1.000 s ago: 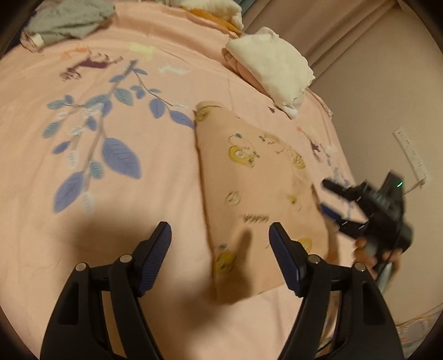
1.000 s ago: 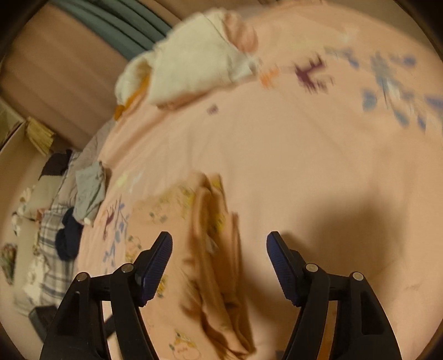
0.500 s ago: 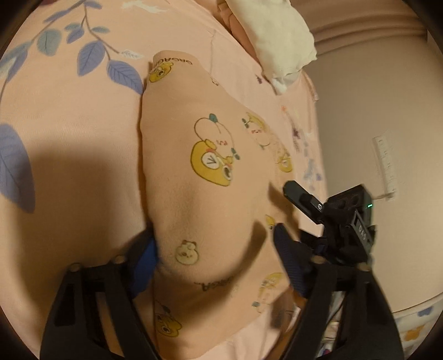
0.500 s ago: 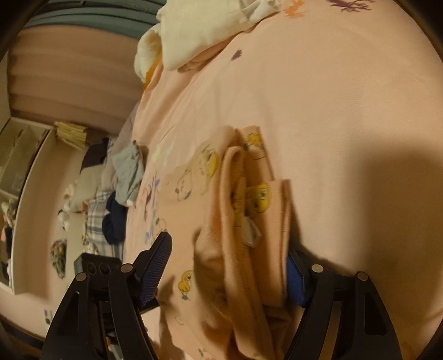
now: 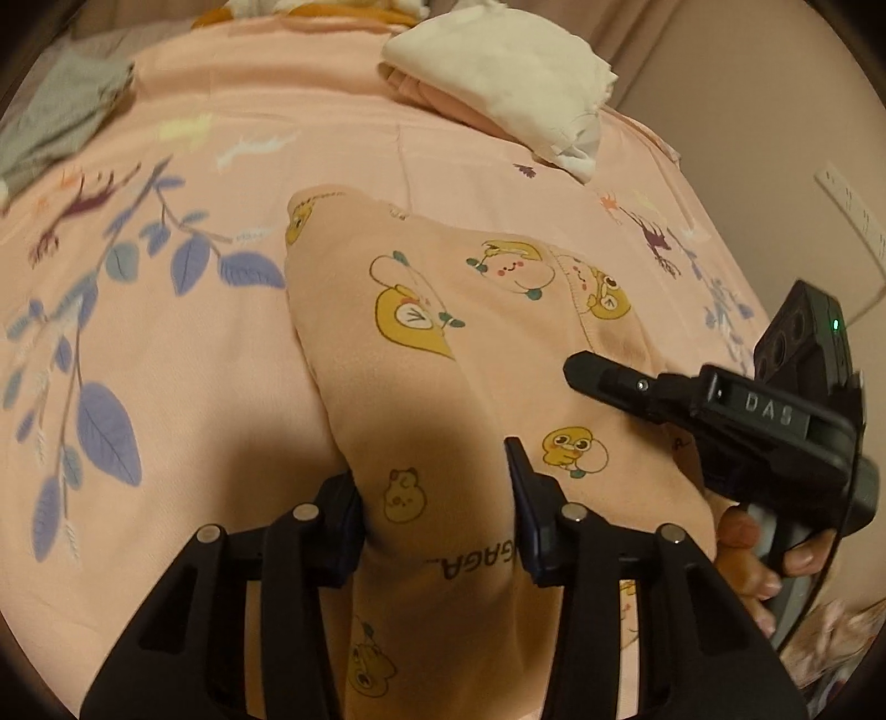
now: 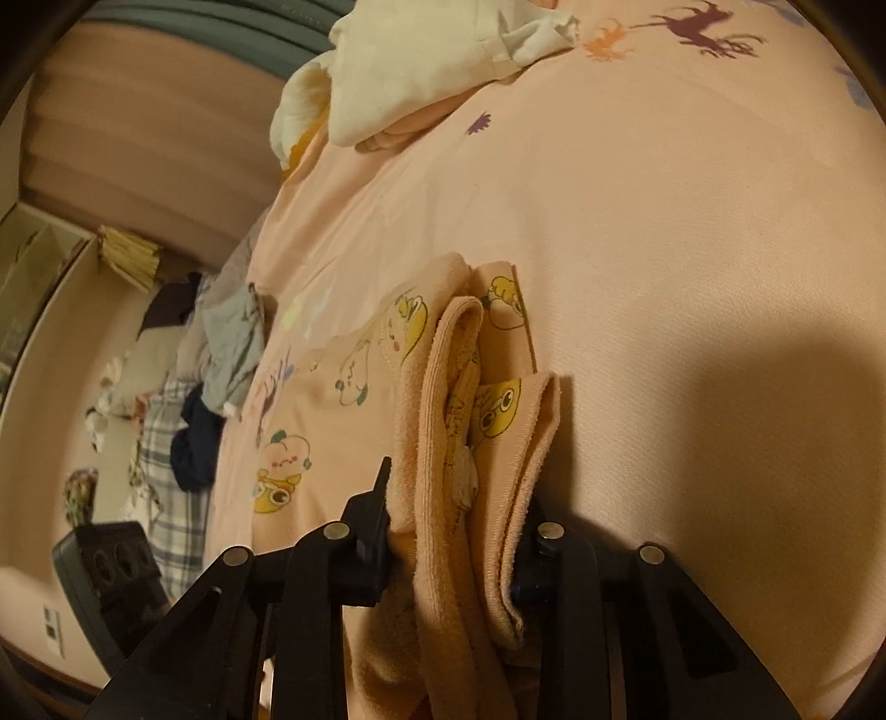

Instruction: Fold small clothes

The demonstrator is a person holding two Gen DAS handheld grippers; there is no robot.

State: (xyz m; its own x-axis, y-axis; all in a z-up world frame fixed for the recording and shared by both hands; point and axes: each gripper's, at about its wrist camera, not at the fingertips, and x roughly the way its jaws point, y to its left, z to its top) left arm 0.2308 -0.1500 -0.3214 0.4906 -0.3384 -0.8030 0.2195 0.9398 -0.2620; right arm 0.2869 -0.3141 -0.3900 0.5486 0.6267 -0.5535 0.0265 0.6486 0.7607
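With both sets of jaws just closed, your left gripper (image 5: 434,493) and right gripper (image 6: 457,531) clamp the peach cartoon-print garment (image 5: 443,332) on the pink bedsheet (image 5: 194,387); lift evenly, keeping layers aligned.

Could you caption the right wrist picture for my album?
Right gripper pinching the folded edge of a peach cartoon-print garment on a bed.

Ahead of me the pink bedsheet (image 5: 310,144) spreads wide, printed with blue leaves (image 5: 105,426) and small purple deer (image 6: 703,33). A cream cloth pile (image 5: 509,83) sits at its far edge, a grey garment (image 5: 61,116) at the far left. Beyond the bed I see a plaid cloth (image 6: 171,487) and pale curtains (image 6: 138,122).
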